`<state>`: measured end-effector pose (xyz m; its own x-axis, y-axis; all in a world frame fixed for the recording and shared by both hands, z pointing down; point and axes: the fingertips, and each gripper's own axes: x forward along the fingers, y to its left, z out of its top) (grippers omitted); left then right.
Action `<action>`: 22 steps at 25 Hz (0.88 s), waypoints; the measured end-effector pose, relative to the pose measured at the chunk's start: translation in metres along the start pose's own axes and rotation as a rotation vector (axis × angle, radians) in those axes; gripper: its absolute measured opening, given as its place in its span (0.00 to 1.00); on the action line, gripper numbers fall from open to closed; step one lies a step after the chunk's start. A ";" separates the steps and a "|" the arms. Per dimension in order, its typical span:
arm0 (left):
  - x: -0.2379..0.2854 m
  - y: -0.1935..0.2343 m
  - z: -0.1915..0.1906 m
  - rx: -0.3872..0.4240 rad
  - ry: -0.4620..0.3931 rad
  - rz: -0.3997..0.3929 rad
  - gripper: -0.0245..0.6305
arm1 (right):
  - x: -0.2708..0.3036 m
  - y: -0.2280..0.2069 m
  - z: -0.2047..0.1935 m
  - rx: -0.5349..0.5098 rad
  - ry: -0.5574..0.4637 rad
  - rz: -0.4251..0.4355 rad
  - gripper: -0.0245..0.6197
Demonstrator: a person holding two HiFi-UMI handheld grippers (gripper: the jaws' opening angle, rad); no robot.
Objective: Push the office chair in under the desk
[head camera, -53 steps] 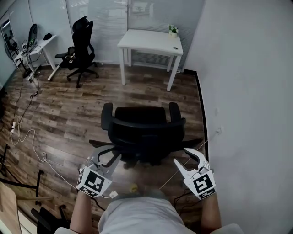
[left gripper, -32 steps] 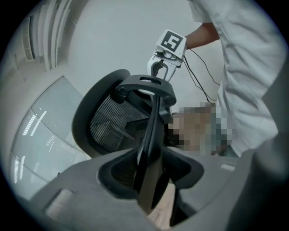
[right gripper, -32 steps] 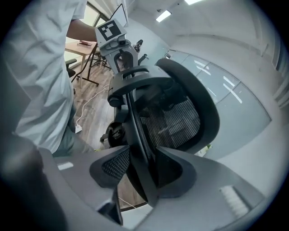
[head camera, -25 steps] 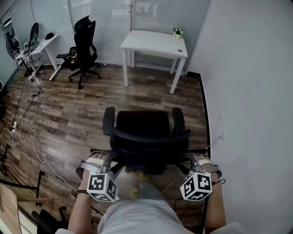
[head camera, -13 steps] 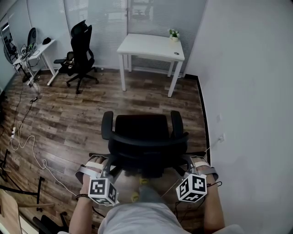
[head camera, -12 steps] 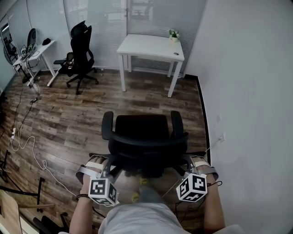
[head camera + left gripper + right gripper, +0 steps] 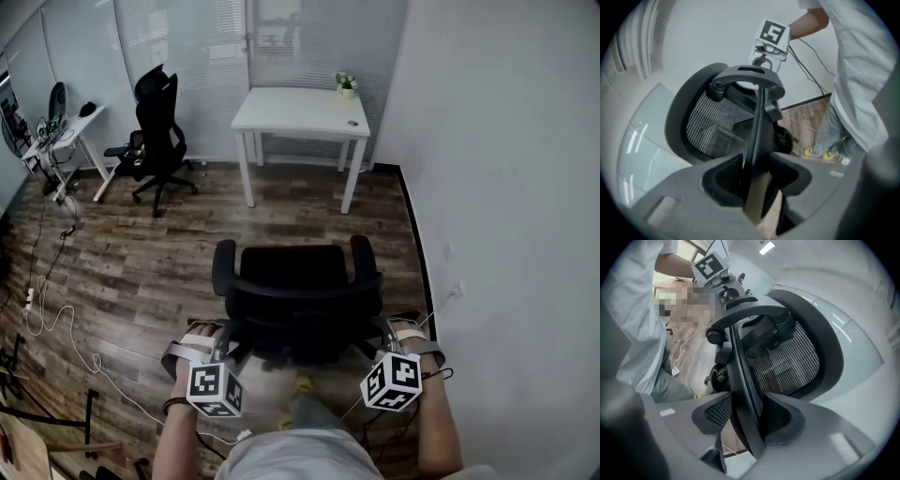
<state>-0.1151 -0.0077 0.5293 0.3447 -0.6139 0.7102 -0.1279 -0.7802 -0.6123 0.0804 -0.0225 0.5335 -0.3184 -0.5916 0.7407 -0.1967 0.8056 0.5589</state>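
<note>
A black office chair [image 7: 298,298] stands on the wood floor with its seat facing the white desk [image 7: 300,111] at the far wall, a stretch of floor between them. My left gripper [image 7: 228,339] is shut on the left edge of the mesh backrest [image 7: 710,124]; the frame rail runs between the left gripper's [image 7: 757,164] jaws. My right gripper [image 7: 380,336] holds the right edge of the backrest [image 7: 797,357]. The right gripper's [image 7: 747,406] jaws have just been opening slightly, with the rail still wedged between them.
A grey wall [image 7: 497,234] runs close along the chair's right. A small plant [image 7: 346,82] sits on the desk. A second black chair [image 7: 155,127] and another desk [image 7: 66,122] stand at the far left. Cables [image 7: 56,300] trail on the floor. My yellow shoes [image 7: 302,384] are behind the chair.
Two seconds ago both grippers hung open behind the chair; they now grip the backrest's edges. Over the last second the chair and both hands have moved forward toward the desk.
</note>
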 end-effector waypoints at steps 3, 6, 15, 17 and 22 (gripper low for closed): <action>0.011 0.020 -0.005 -0.006 -0.005 0.005 0.31 | 0.012 -0.018 0.003 0.000 0.003 0.004 0.34; 0.029 0.040 -0.005 -0.005 -0.002 0.005 0.31 | 0.025 -0.038 -0.001 0.002 0.000 -0.010 0.34; 0.086 0.103 -0.006 -0.026 -0.002 0.019 0.33 | 0.073 -0.106 -0.015 -0.002 -0.013 -0.024 0.34; 0.096 0.118 -0.007 -0.031 0.005 0.029 0.33 | 0.084 -0.122 -0.017 0.002 -0.011 -0.015 0.35; 0.117 0.149 -0.016 -0.042 0.011 0.039 0.34 | 0.107 -0.153 -0.013 -0.003 -0.006 0.028 0.34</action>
<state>-0.1085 -0.1976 0.5264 0.3280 -0.6451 0.6901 -0.1799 -0.7598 -0.6248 0.0881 -0.2096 0.5321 -0.3292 -0.5684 0.7540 -0.1847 0.8218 0.5389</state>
